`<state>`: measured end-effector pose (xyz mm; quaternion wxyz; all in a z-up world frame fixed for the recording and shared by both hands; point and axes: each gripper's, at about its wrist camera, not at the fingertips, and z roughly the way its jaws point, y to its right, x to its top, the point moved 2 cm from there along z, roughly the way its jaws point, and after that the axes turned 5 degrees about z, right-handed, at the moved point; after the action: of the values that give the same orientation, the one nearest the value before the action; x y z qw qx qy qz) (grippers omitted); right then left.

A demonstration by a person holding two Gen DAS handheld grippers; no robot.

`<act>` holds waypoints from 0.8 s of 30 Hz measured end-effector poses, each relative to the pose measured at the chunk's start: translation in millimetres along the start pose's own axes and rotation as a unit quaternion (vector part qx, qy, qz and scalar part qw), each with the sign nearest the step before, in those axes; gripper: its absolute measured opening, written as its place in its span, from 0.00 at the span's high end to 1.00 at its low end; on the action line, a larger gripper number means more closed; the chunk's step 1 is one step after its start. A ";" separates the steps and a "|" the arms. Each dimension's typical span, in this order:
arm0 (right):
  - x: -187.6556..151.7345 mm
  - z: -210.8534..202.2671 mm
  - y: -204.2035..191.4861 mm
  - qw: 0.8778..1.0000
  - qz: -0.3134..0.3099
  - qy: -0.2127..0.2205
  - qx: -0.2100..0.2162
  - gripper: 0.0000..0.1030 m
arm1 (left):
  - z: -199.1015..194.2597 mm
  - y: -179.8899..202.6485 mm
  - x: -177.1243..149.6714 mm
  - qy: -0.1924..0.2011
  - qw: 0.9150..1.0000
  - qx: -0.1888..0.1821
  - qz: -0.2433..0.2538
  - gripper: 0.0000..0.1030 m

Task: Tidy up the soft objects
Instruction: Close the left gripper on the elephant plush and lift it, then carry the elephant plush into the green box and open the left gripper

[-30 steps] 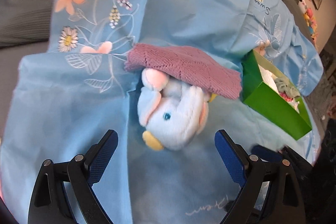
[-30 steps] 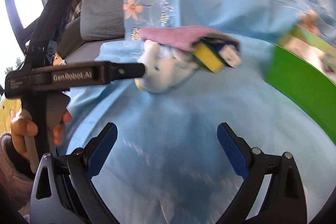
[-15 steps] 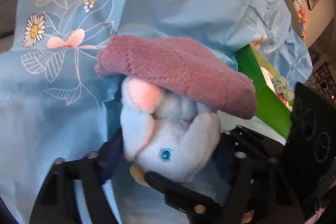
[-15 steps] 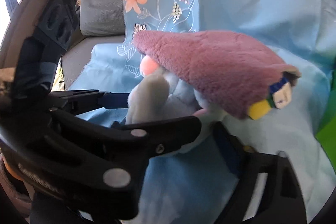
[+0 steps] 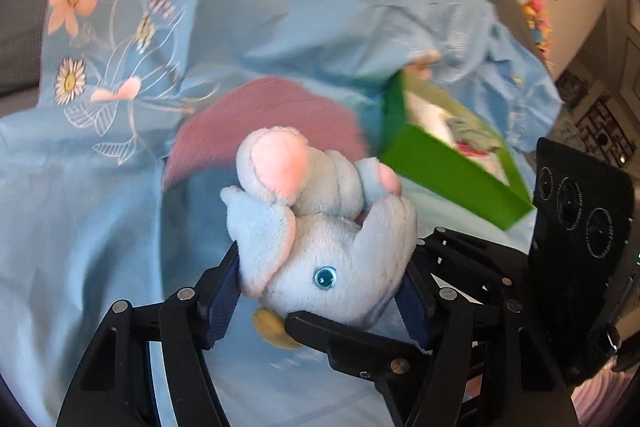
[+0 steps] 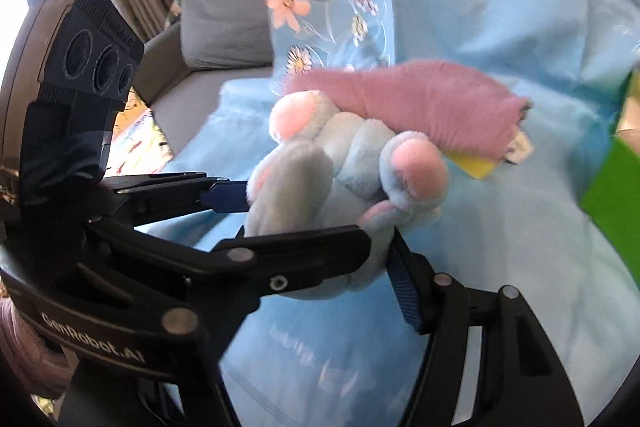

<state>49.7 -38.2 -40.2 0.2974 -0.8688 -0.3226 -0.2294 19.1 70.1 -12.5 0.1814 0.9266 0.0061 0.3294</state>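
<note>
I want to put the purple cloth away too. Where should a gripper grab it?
Probably the cloth's near edge at its right end, beside the yellow tag, coming from the front. That edge hangs loose above the sheet, so a finger could slip under. Both grippers, left gripper and right gripper, have just been closing on the elephant, so one must free up first.

Both tongs are matte black plastic linkages studded with round silver rivets, and each finger ends in a ribbed dark-blue pad. The left tongs point(image 5: 318, 287) carry white "GenRobot.AI" lettering on the body. The right tongs point(image 6: 320, 267) look alike. A fuzzy lilac sleeve point(image 6: 24, 359) shows beside them.
</note>
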 end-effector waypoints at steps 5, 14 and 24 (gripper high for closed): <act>-12.8 -50.4 -3.3 0.999 0.008 0.043 -0.004 0.38 | -13.0 41.7 7.4 0.017 0.999 -0.017 0.033 0.33; -13.4 -128.9 36.5 0.991 0.032 0.120 -0.058 0.38 | 10.4 129.6 50.9 0.020 0.993 -0.041 0.111 0.33; 4.2 -193.4 128.8 0.972 0.090 0.178 -0.128 0.38 | 80.5 214.4 115.8 -0.006 0.982 -0.098 0.164 0.32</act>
<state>102.4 -244.2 53.6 0.2554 -0.8705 -0.1531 -0.3918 135.9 -141.7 73.1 0.2151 0.8946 -0.1793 0.3484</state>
